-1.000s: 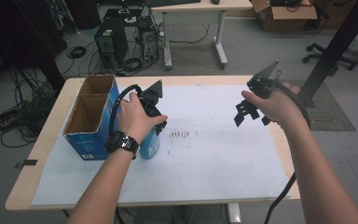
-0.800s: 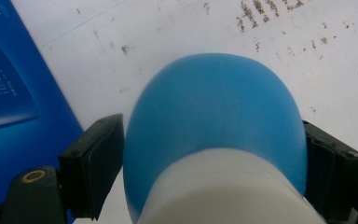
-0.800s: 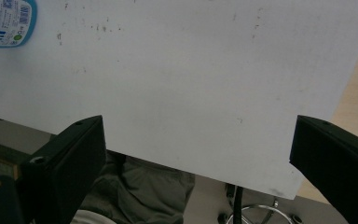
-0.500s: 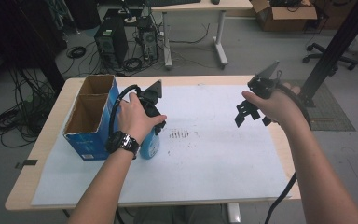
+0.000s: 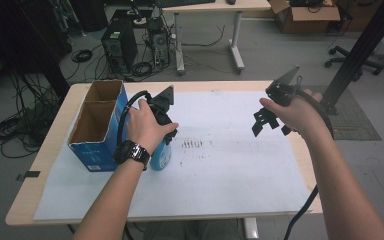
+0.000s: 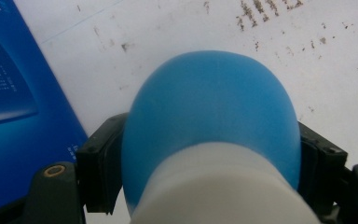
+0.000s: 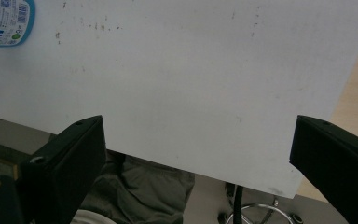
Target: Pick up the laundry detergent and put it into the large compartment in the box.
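A blue bottle [image 5: 161, 156] with a white neck stands upright on the white paper beside a blue cardboard box [image 5: 96, 131]. My left gripper [image 5: 164, 134] is shut on the bottle from above; in the left gripper view the black jaws press on both sides of the bottle [image 6: 209, 126] just below its white cap. My right gripper [image 5: 267, 122] hovers above the right part of the table, open, with nothing between its jaws. In the right gripper view the bottle's label [image 7: 4, 21] shows at the upper left corner.
White paper [image 5: 220, 170] with dark smudges [image 5: 192, 144] covers the wooden table [image 5: 35, 165]. The open-topped box has two compartments. Computer towers, cables, another table and a chair stand on the floor behind.
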`<control>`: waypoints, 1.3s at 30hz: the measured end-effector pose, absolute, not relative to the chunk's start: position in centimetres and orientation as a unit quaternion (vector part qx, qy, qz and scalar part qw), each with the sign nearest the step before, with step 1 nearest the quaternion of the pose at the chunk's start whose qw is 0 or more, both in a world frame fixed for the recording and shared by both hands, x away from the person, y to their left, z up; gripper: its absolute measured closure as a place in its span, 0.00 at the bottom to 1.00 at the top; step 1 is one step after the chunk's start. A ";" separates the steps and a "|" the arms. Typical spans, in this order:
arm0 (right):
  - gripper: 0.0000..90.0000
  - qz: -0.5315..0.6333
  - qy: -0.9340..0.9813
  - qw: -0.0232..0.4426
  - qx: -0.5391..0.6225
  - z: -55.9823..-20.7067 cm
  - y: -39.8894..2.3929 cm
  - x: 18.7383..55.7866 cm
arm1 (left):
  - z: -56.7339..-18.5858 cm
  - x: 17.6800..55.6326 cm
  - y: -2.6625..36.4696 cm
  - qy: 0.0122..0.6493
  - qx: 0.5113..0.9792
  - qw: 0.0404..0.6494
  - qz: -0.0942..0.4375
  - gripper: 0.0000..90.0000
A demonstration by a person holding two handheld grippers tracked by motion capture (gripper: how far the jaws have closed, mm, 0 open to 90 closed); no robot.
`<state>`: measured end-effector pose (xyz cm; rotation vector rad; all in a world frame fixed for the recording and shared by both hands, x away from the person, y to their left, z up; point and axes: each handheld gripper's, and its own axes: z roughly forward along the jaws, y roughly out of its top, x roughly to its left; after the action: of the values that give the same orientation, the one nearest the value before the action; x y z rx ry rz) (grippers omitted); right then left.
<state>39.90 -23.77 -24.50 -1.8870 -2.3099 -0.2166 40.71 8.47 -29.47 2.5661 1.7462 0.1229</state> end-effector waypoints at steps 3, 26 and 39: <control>0.04 -0.073 -0.770 0.075 -0.629 -24.5 -23.8 39.9 | -29.4 40.7 8.5 0.561 0.827 0.016 0.040 0.30; 0.04 -0.073 -0.771 0.075 -0.629 -24.4 -23.7 39.8 | -29.1 40.6 8.7 0.565 0.824 0.020 0.035 0.41; 0.04 -0.074 -0.771 0.073 -0.628 -23.8 -23.9 39.7 | -27.8 40.9 8.3 0.559 0.828 0.011 0.024 0.41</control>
<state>39.74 -23.92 -23.83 -1.8876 -2.3153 -0.2210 40.95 8.33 -27.80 2.5846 1.7452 0.0740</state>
